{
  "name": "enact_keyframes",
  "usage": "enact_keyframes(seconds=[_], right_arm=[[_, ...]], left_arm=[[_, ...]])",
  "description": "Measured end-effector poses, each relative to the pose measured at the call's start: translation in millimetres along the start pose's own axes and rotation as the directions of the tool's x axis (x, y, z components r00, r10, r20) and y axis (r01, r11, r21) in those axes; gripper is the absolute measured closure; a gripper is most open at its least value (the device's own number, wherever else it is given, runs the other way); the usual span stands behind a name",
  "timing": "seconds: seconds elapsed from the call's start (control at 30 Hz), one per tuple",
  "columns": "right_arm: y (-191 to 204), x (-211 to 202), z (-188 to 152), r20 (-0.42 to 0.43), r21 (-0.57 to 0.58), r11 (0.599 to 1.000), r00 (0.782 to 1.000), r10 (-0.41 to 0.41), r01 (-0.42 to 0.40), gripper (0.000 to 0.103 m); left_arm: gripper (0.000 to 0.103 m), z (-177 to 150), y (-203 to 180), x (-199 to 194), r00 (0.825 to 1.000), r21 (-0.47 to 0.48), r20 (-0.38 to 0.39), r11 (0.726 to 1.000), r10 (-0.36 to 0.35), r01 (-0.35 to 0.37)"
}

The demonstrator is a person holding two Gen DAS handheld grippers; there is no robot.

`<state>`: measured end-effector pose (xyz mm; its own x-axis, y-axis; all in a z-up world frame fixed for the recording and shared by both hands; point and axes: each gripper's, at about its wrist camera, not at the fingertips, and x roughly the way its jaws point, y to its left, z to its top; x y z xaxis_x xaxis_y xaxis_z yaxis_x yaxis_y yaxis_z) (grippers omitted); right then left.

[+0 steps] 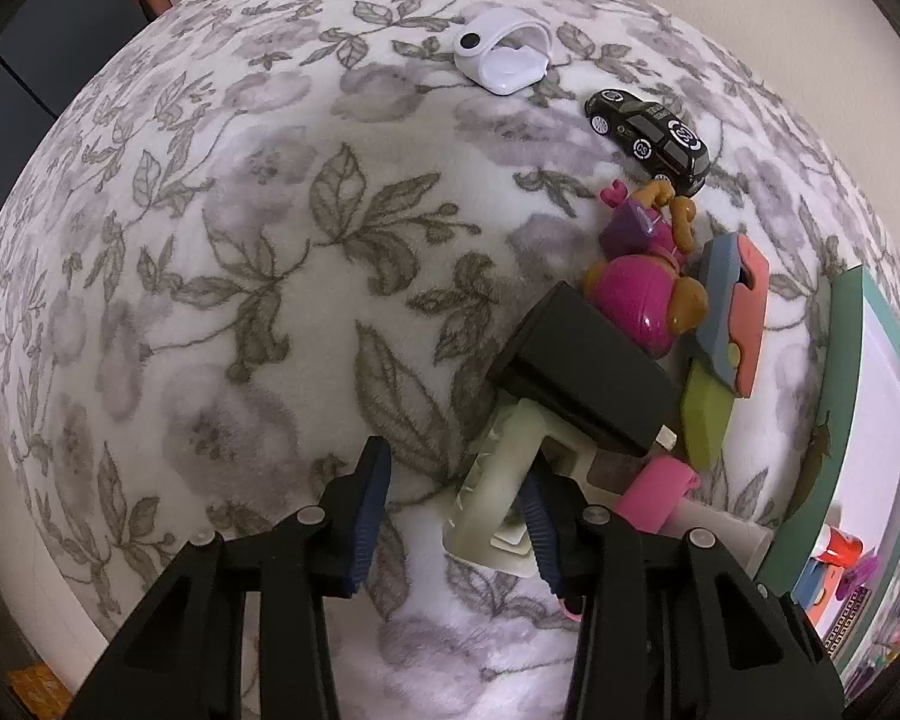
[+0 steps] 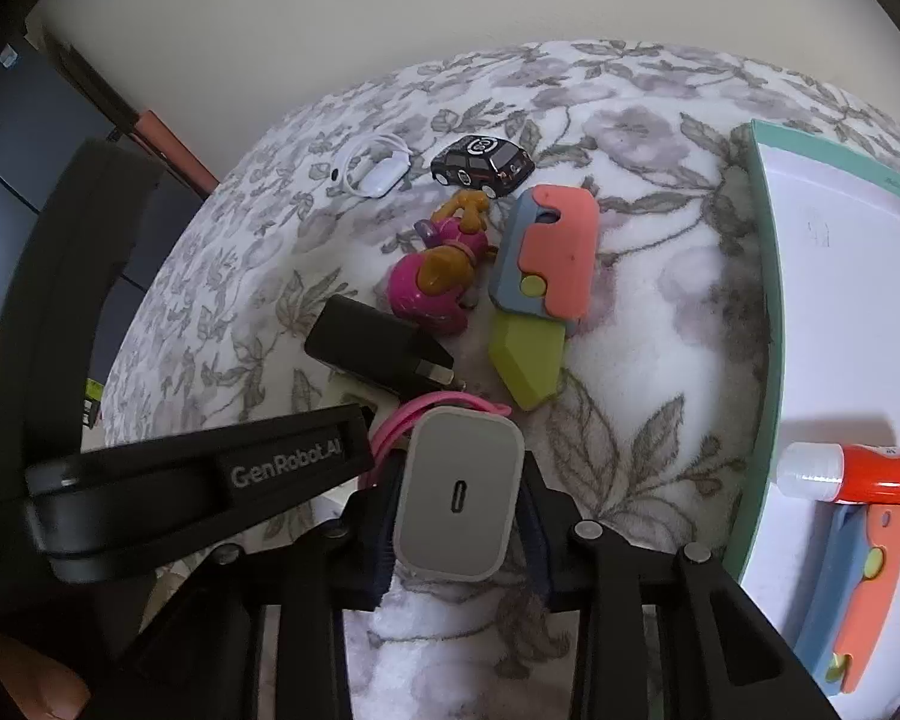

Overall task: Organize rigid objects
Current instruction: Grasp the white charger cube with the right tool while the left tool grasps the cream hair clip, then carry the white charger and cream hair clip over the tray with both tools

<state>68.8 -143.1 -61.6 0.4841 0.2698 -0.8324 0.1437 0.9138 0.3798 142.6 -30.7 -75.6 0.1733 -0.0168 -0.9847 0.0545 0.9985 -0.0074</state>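
Observation:
My right gripper (image 2: 457,516) is shut on a grey USB charger (image 2: 457,495) and holds it above the floral blanket. A pink band (image 2: 417,414) lies just beyond it. My left gripper (image 1: 453,516) is open and empty, with its right finger beside a pale green plastic piece (image 1: 498,492). A black charger (image 1: 576,366) (image 2: 375,348), a pink toy figure (image 1: 642,276) (image 2: 441,273), a toy knife in coral, blue and green (image 1: 729,324) (image 2: 540,288) and a black toy car (image 1: 651,132) (image 2: 483,165) lie in a cluster.
A white clip-like case (image 1: 504,54) (image 2: 381,171) lies at the far side. A teal-rimmed white tray (image 2: 768,300) (image 1: 846,372) on the right holds a red tube (image 2: 858,474) and a second toy knife (image 2: 858,588). Dark cabinets stand at the left.

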Motion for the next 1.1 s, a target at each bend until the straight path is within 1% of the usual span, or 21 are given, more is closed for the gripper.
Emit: enact_keyframes(seconds=[0.07, 0.13, 0.27, 0.3, 0.47, 0.63, 0.7, 0.83, 0.97, 1.1], right_arm=[[0, 0, 0, -0.001, 0.001, 1.000, 1.000, 0.004, -0.004, 0.071], [0, -2, 1, 0.002, 0.004, 1.000, 1.000, 0.007, -0.007, 0.071], [-1, -6, 2, 0.019, 0.004, 1.000, 1.000, 0.012, -0.012, 0.071], [-1, -8, 3, 0.023, 0.004, 1.000, 1.000, 0.014, -0.014, 0.072], [-3, -17, 6, 0.044, 0.005, 1.000, 0.999, 0.020, -0.020, 0.072], [-9, -28, 11, 0.067, 0.027, 0.999, 0.998, 0.017, -0.019, 0.072], [-11, -36, 14, 0.086, 0.034, 0.999, 0.996, 0.023, -0.026, 0.072], [-13, -49, 19, 0.119, 0.033, 0.999, 0.993, 0.028, -0.032, 0.072], [-16, -61, 22, 0.144, 0.039, 0.998, 0.989, 0.033, -0.039, 0.072], [-21, -73, 26, 0.171, 0.054, 0.998, 0.985, 0.029, -0.038, 0.072]], left_arm=[[0.068, 0, 2, -2, 1.000, -0.001, -0.003, 1.000, -0.019, 0.019], [0.081, -1, 2, -3, 0.999, -0.007, -0.007, 0.999, -0.047, 0.047], [0.083, -1, 1, -5, 0.998, -0.009, -0.002, 0.998, -0.056, 0.056], [0.086, 0, 2, -6, 0.998, -0.014, -0.001, 0.998, -0.059, 0.059], [0.087, 5, 11, -16, 0.999, -0.030, 0.024, 0.999, -0.043, 0.043], [0.087, 11, 17, -29, 0.997, -0.045, 0.052, 0.998, -0.051, 0.054], [0.091, 13, 20, -34, 0.997, -0.052, 0.065, 0.997, -0.050, 0.054], [0.091, 15, 29, -42, 0.995, -0.063, 0.087, 0.996, -0.054, 0.060], [0.091, 14, 32, -52, 0.992, -0.075, 0.104, 0.994, -0.071, 0.079], [0.091, 14, 32, -69, 0.985, -0.083, 0.147, 0.991, -0.091, 0.104]])
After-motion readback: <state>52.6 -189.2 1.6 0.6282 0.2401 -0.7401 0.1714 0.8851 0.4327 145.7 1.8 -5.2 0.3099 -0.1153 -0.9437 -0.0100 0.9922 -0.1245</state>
